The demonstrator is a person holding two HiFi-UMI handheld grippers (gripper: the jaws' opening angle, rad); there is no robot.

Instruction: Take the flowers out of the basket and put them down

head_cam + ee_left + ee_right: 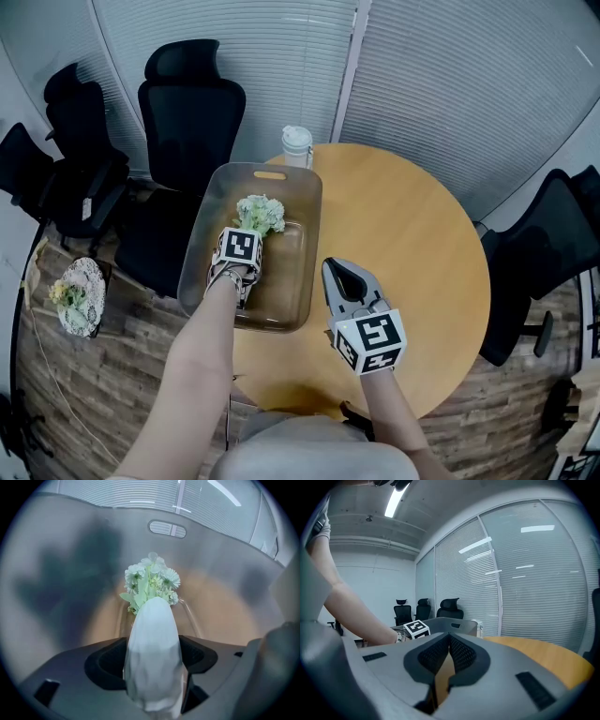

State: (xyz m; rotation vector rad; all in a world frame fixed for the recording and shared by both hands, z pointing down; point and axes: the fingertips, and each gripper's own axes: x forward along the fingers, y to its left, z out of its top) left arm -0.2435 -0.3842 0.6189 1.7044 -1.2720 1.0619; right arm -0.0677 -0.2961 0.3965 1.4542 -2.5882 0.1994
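Right gripper [336,268]: nearest the person, held over the front part of the table and pointing away from them. Its jaws meet tip to tip with nothing between them, and only bare tabletop shows through the slit lower down.
Left forearm [202,356]: reaches forward from the lower left, across the table's near edge to the basket.
Left gripper [153,654]: tipped steeply down inside the basket, left of the right gripper and a little beyond it. Its jaws stand fairly wide, clamped from both sides on the flowers' white wrap.
White wrap [152,634]: a smooth, rounded shape that fills the gap between the two black pads.
Flowers [261,214]: a small bunch of white and pale green blooms with green leaves, sticking out past the left gripper toward the basket's far end. They lie within the basket's walls; whether any part rests on its floor cannot be told.
Basket [199,239]: grey, translucent and rectangular, with a slot handle in its far wall. It sits at the table's left side.
Table [403,216]: round, light wood.
Bottle [297,147]: white and upright, on the table just beyond the basket's far right corner.
Second bouquet [75,295]: in a patterned wrap, off the table, well to the left on a lower brown surface.
Chairs [187,112]: black office chairs beyond the basket at the left, with another at the table's right.
Blinds [450,84]: pale slats across the walls behind.
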